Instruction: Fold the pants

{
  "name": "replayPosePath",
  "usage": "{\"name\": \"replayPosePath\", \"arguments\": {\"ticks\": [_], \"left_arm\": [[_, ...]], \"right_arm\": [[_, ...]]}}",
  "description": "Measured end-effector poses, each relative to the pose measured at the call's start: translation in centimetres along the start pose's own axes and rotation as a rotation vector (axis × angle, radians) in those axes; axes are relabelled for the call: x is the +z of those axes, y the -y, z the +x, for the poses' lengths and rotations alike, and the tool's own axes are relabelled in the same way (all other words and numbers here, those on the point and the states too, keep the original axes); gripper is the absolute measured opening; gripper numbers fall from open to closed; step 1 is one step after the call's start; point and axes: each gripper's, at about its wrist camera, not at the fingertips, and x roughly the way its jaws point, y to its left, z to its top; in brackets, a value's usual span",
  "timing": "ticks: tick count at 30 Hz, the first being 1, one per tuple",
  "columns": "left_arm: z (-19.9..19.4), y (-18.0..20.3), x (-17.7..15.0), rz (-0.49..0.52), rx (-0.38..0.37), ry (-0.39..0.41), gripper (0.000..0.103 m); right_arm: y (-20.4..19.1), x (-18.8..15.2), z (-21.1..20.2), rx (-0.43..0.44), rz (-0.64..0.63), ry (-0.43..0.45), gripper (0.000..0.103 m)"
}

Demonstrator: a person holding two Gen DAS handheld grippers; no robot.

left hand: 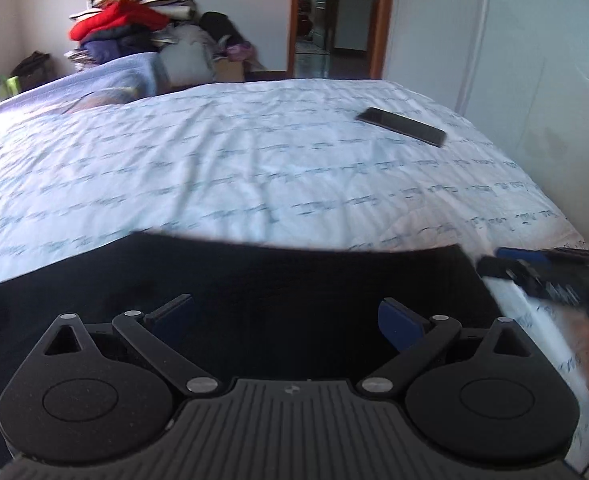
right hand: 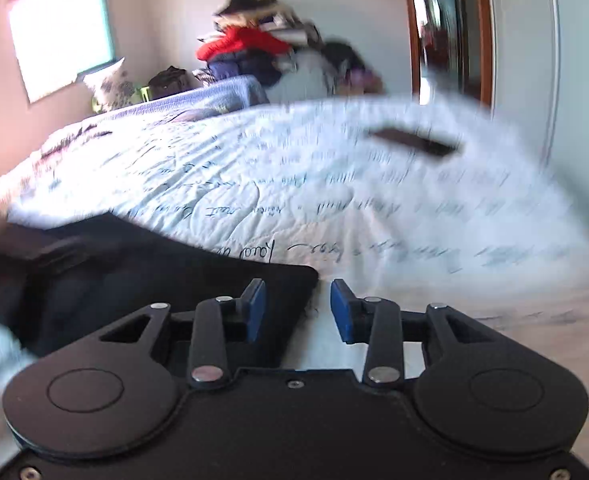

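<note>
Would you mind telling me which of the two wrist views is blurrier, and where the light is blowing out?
Right wrist view: heavy motion smear across the bedspread and phone, and the window is blown out white. Left wrist view: mostly sharp, the phone crisp, with only the right gripper at the edge streaked; the black pants read as a detail-free dark mass.

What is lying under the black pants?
The black pants lie flat on the white bedsheet with blue script print. Whatever sits beneath the fabric itself is covered and cannot be seen.

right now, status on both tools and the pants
Left tool open over black pants. Right tool open at pants' corner. Phone farther up bed, clear.
</note>
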Motion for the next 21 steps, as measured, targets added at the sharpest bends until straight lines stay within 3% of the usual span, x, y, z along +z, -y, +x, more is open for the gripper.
{"name": "replayPosePath", "arguments": {"ticks": [2, 4, 5, 8, 10, 11, 12, 17, 21], "left_arm": [[-2.8, -3.4, -1.3, -0.037, 0.021, -0.012, 0.099], [-5.8, -7.3, -2.4, -0.105, 0.046, -0.027, 0.099], [-7.4, -9.2, -2.9, -0.144, 0.063, -0.031, 0.099], [-12.7, -15.1, -4.2, -0.281, 0.137, -0.032, 0.098], [-16.4, -18.1, -4.9, -0.345, 0.19, -0.022, 0.098], [-18.3, -19.3, -5.2, -0.372, 0.215, -0.014, 0.098], [-20.4, -20.5, -5.5, -0.402, 0.242, 0.004, 0.099], [-30.4, -24.4, -7.9, -0.499, 0.393, 0.101, 0.1], [-36.0, -26.9, -9.3, -0.517, 0.638, 0.161, 0.1]], "right_arm": [[1.2, 0.3, 2.2, 0.063, 0.095, -0.046, 0.039], [1.2, 0.3, 2.8, 0.093, 0.125, -0.045, 0.026], [0.8, 0.3, 2.7, 0.065, 0.108, -0.037, 0.018], [-1.9, 0.1, 0.5, -0.097, 0.0, 0.054, 0.018], [-4.6, -0.3, -1.2, -0.179, -0.131, 0.124, 0.034], [-6.0, -0.6, -2.2, -0.156, -0.187, 0.151, 0.056], [-7.1, -0.9, -3.3, -0.123, -0.217, 0.178, 0.066], [-9.0, -1.4, -9.2, -0.046, -0.202, 0.181, 0.067], [-8.9, -1.9, -15.8, -0.1, -0.197, 0.189, 0.067]]}}
